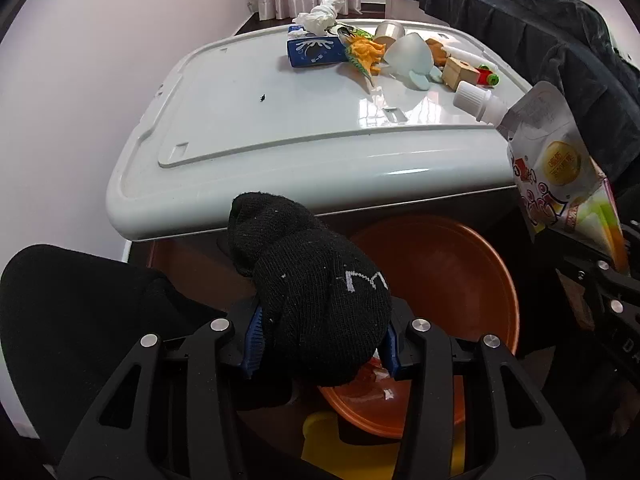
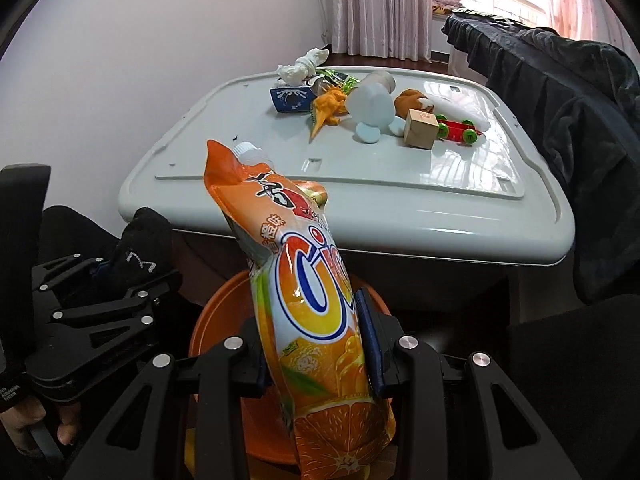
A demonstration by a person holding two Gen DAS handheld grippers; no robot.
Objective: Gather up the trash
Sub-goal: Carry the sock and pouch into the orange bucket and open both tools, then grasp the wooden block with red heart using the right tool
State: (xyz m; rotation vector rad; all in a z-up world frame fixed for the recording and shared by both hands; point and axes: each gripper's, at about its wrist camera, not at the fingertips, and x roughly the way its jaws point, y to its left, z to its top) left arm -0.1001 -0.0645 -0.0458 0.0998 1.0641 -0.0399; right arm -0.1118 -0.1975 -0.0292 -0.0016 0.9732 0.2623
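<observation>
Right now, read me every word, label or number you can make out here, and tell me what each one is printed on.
"Ci": big orange letters edged in blue on the orange drink pouch, the rest hidden by its curve.
Chinese characters at the top of the pouch: too warped to read.
"M"-like white mark: knitted on the black sock.
Print on the blue tissue box: too small.
"DA": partial letters on the right tongs, cut off.

Bright window daylight glares on the white lid (image 2: pixel 460 168); fisheye-bent, dark-vignetted edges
</observation>
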